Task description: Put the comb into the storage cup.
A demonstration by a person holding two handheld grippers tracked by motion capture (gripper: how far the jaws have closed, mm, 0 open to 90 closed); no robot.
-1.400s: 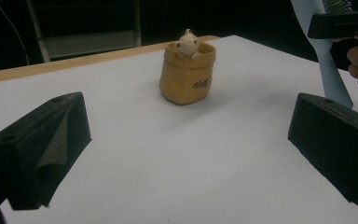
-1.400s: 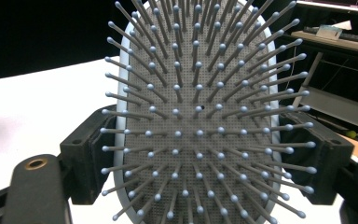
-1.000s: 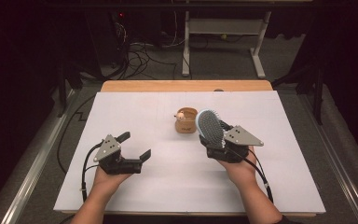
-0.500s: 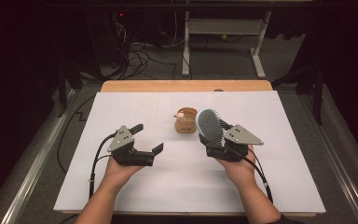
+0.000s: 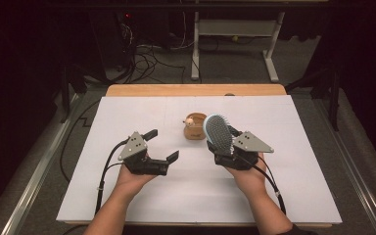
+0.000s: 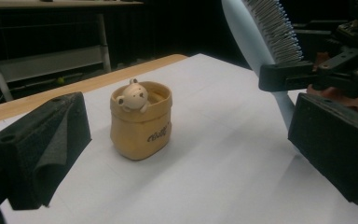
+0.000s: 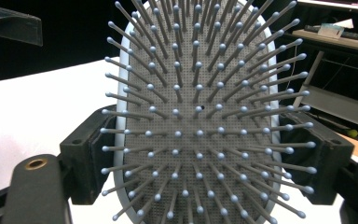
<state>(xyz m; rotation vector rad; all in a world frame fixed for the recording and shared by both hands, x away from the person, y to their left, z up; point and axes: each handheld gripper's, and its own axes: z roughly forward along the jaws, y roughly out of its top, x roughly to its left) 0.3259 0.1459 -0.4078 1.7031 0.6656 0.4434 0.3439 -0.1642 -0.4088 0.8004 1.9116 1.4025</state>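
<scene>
So the hairbrush (image 5: 219, 133) is already picked up: it's clamped by the right gripper (image 5: 223, 155), jaws pressed on either side of the pale blue head, as seen close up in the right gripper view, where the bristle pad (image 7: 200, 121) faces the camera. The brush is held up off the table (image 5: 293, 196), head standing more or less upright, bristles turned toward the person. So the grab part looks done.

The left gripper (image 5: 162, 147) is carrying nothing. Its jaws are spread wide, and in the left gripper view the little yellow bear pot (image 6: 141, 120) is framed right between them but well apart from both. The pot sits upright on the white table, just beside the brush head in the high view (image 5: 195, 126), with a small bear figure (image 6: 133, 97) peeking out of the top.

What's left, going by the look of it: probably the pot gets taken or steadied by the free gripper, and the brush still has to be put somewhere, maybe into that pot. It can't be told for sure from here. Nothing is inside the pot apart from the bear, so it's roughly the halfway point at best.
</scene>
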